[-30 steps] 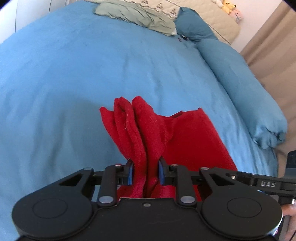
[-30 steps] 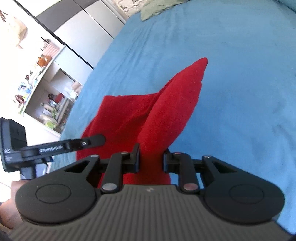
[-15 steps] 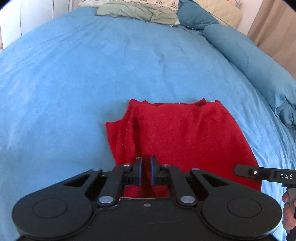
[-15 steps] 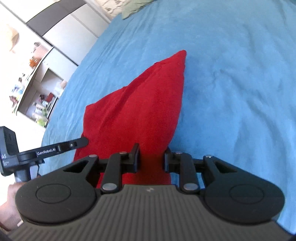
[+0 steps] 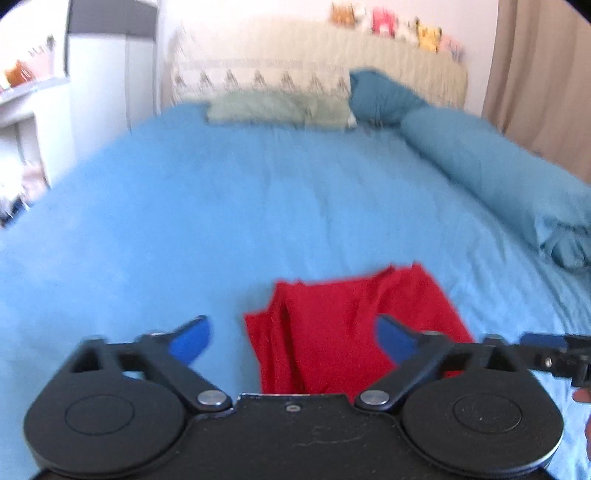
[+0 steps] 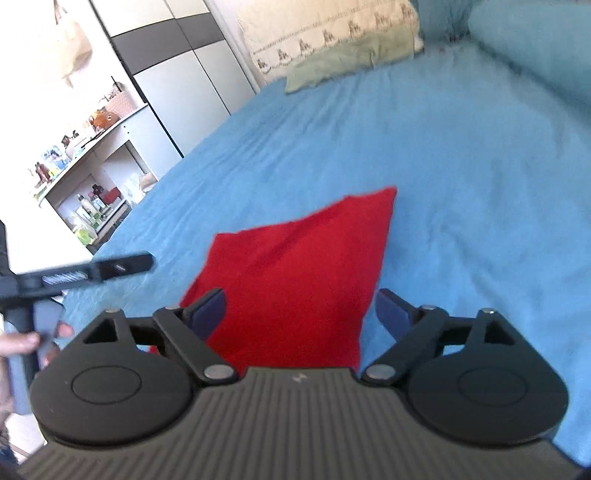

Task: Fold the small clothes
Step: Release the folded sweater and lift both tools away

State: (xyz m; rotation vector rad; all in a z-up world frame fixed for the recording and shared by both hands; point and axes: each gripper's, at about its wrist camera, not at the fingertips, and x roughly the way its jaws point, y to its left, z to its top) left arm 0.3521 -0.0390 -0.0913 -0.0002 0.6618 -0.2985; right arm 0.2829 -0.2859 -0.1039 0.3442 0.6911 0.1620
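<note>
A small red garment [image 5: 354, 325] lies folded flat on the blue bedspread [image 5: 221, 206], close in front of both grippers. My left gripper [image 5: 295, 338] has its jaws opening wide; the blue pads [image 5: 192, 338] stand clear of the cloth, which lies below and between them. In the right wrist view the same red garment [image 6: 295, 266] forms a pointed shape. My right gripper [image 6: 299, 310] is also opening wide, and its pads [image 6: 208, 310] do not press the cloth. Part of the right gripper's body [image 5: 554, 358] shows at the left wrist view's right edge.
A green cushion [image 5: 277, 109], a patterned pillow [image 5: 258, 75] and a teal bolster [image 5: 491, 173] lie at the bed's head and right side. Soft toys [image 5: 406, 26] sit on the headboard. A wardrobe [image 6: 177, 66] and cluttered shelves [image 6: 85, 177] stand left of the bed.
Both grippers let go of the red garment and their jaws swung wide apart. Both pulled back from the cloth, which now lies flat on the bed.
</note>
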